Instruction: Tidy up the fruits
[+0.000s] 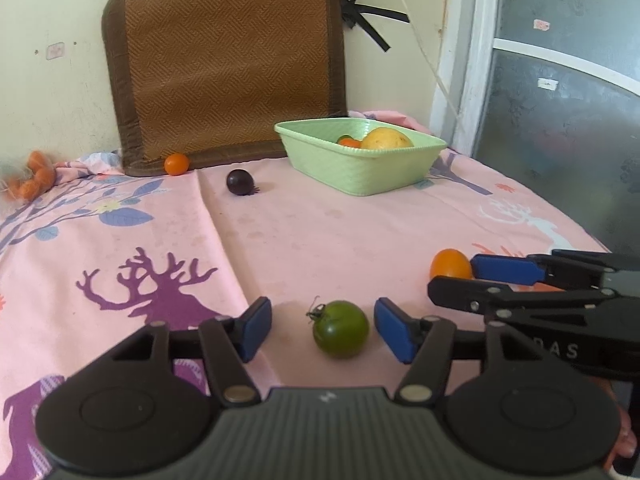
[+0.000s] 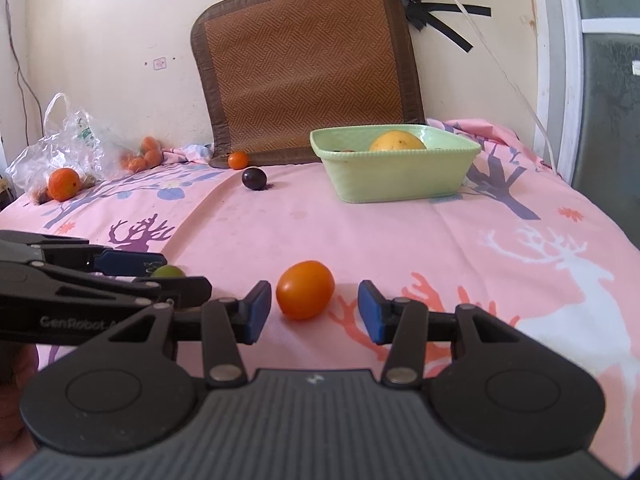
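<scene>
My left gripper [image 1: 323,328] is open around a green tomato [image 1: 340,329] lying on the pink cloth, its pads apart from it. My right gripper [image 2: 314,310] is open around an orange tomato [image 2: 305,289], also seen in the left wrist view [image 1: 451,264]. The green tomato shows partly behind the left gripper's fingers in the right wrist view [image 2: 168,271]. A light green basket [image 1: 360,168] [image 2: 396,176] stands at the back with a yellow fruit [image 1: 386,139] [image 2: 397,141] and a small orange fruit [image 1: 349,142] in it.
A dark purple fruit [image 1: 239,182] [image 2: 254,178] and a small orange tomato [image 1: 176,164] [image 2: 238,160] lie near a brown woven mat [image 1: 228,64] leaning on the wall. An orange [image 2: 63,184] by a plastic bag [image 2: 68,136] and small orange fruits [image 2: 144,156] sit far left.
</scene>
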{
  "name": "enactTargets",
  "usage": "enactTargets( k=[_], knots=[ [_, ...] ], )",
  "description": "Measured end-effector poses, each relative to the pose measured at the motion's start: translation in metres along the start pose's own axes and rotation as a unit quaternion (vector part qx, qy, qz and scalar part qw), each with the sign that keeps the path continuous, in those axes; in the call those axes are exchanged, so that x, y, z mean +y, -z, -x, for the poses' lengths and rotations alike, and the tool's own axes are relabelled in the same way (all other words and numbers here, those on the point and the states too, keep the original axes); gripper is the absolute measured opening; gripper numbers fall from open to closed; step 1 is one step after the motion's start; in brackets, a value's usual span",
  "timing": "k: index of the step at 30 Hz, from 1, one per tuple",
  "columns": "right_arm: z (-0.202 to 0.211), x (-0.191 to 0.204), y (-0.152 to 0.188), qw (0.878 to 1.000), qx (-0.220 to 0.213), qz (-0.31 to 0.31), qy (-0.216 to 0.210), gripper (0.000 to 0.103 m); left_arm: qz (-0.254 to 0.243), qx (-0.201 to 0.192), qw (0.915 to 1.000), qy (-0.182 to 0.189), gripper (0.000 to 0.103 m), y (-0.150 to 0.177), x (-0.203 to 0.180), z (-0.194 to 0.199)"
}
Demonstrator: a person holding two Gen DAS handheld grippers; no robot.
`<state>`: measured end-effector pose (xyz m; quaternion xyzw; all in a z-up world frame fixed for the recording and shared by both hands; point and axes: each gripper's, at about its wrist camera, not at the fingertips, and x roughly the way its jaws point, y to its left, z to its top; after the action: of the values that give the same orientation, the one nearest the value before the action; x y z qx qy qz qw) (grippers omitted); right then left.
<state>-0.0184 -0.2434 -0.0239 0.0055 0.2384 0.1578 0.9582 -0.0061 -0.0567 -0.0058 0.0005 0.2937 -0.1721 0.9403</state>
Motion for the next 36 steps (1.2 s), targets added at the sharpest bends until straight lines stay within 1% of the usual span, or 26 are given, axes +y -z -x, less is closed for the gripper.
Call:
enactTargets(
  k=[7, 11, 14, 20, 22, 24, 27, 28, 29, 30, 33, 35, 36],
  knots=[
    [0.001, 0.001, 0.001, 1.000, -0.004, 0.002, -0.005, 0.051, 0.000, -0.004, 0.9999, 0.013, 0.062, 0.002, 0.001, 0.005],
    [0.002, 0.001, 0.001, 1.000, -0.006, 0.003, -0.006, 0.051, -0.024, -0.004, 0.9997, 0.007, 0.063, 0.006, -0.006, 0.010],
    [0.003, 0.002, 0.001, 1.000, -0.008, 0.007, -0.006, 0.051, -0.039, 0.000, 0.9992, 0.010, 0.067, 0.007, -0.010, 0.011],
    [0.003, 0.003, 0.001, 1.000, -0.006, 0.009, -0.009, 0.051, -0.031, -0.003, 0.9995, 0.011, 0.066, 0.007, -0.007, 0.010],
    [0.003, 0.003, 0.001, 1.000, -0.006, 0.008, -0.011, 0.050, -0.026, -0.002, 0.9996, 0.008, 0.063, 0.006, -0.006, 0.009],
    [0.002, 0.002, 0.000, 1.000, -0.003, 0.007, -0.012, 0.050, -0.029, -0.002, 0.9996, 0.001, 0.058, 0.005, -0.008, 0.008],
    [0.001, 0.002, 0.000, 1.000, 0.002, 0.009, -0.019, 0.043, -0.039, -0.001, 0.9992, -0.011, 0.053, 0.004, -0.011, 0.007],
    [0.001, 0.002, 0.001, 1.000, 0.004, 0.010, -0.022, 0.035, -0.043, -0.001, 0.9990, -0.016, 0.052, 0.004, -0.012, 0.007],
    [0.000, 0.002, 0.001, 1.000, 0.008, 0.012, -0.022, 0.033, -0.047, -0.001, 0.9987, -0.021, 0.048, 0.005, -0.014, 0.007],
    [0.000, 0.002, 0.001, 1.000, 0.010, 0.012, -0.024, 0.032, -0.051, -0.001, 0.9983, -0.027, 0.041, 0.005, -0.015, 0.007],
    [0.000, 0.001, 0.001, 1.000, 0.010, 0.007, -0.029, 0.032, -0.067, -0.001, 0.9972, -0.033, 0.030, 0.005, -0.020, 0.007],
    [0.002, -0.002, 0.000, 0.999, 0.007, -0.001, -0.035, 0.031, -0.073, 0.004, 0.9968, -0.033, 0.029, 0.002, -0.023, 0.005],
    [0.003, -0.004, 0.000, 0.999, 0.002, -0.008, -0.039, 0.031, -0.071, 0.007, 0.9971, -0.025, 0.029, -0.002, -0.024, 0.003]
  ],
)
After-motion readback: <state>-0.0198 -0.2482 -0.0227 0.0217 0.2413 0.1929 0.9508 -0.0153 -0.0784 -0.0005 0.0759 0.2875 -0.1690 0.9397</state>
